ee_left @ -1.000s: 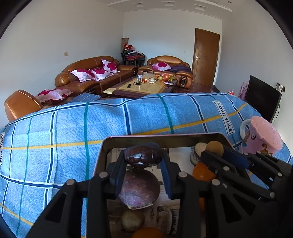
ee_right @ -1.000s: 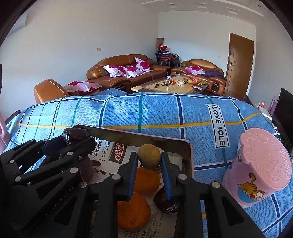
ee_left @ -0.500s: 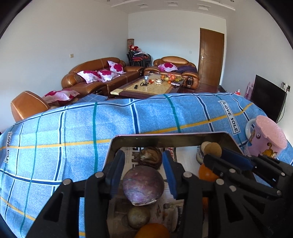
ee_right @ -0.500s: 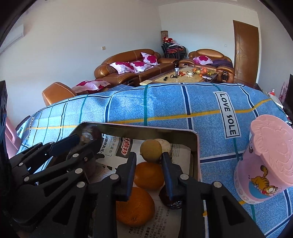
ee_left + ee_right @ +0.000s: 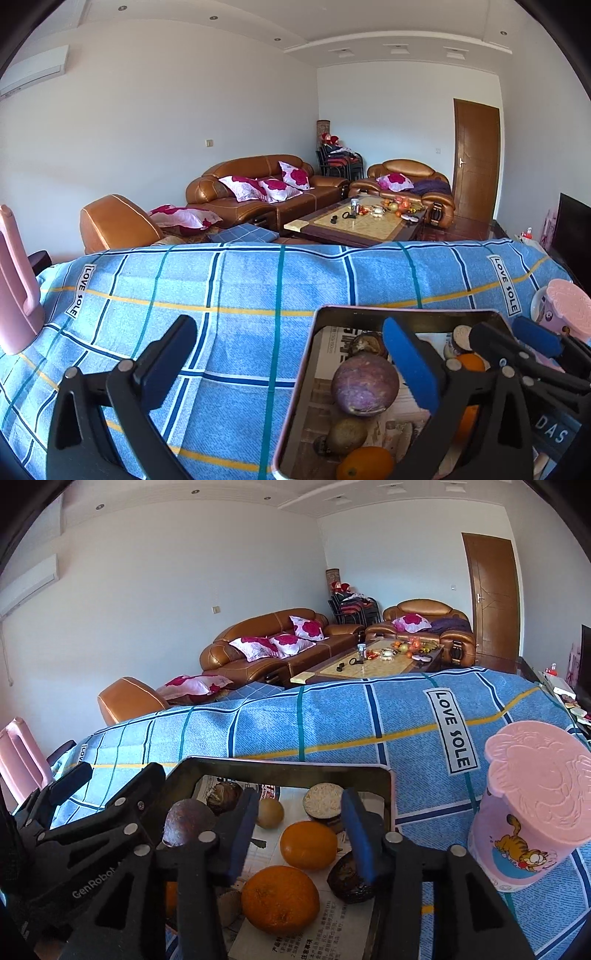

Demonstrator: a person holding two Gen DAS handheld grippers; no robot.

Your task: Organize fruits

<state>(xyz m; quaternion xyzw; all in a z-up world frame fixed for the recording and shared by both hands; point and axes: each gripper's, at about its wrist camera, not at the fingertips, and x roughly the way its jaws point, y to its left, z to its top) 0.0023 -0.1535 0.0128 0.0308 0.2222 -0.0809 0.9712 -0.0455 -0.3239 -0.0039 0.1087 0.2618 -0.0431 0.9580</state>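
Both claws now gape empty, having let go of the fruit they carried a second ago: the left gripper [image 5: 291, 354] has swung off the tray's left edge, while the right gripper [image 5: 297, 827] hangs above an orange [image 5: 308, 844]. The metal tray [image 5: 280, 766], lined with newspaper [image 5: 332, 921], holds oranges, a purple fruit [image 5: 365, 384] and brown fruits. Beside it stands a pink cup [image 5: 532, 812] on the blue checked cloth [image 5: 332, 720].

Living room behind a checked blue cloth

A pink cartoon cup [image 5: 532, 812] stands on the blue plaid cloth [image 5: 240, 295]; beyond it are brown leather sofas [image 5: 258, 184], a cluttered coffee table [image 5: 362, 221] and a wooden door [image 5: 476, 158].
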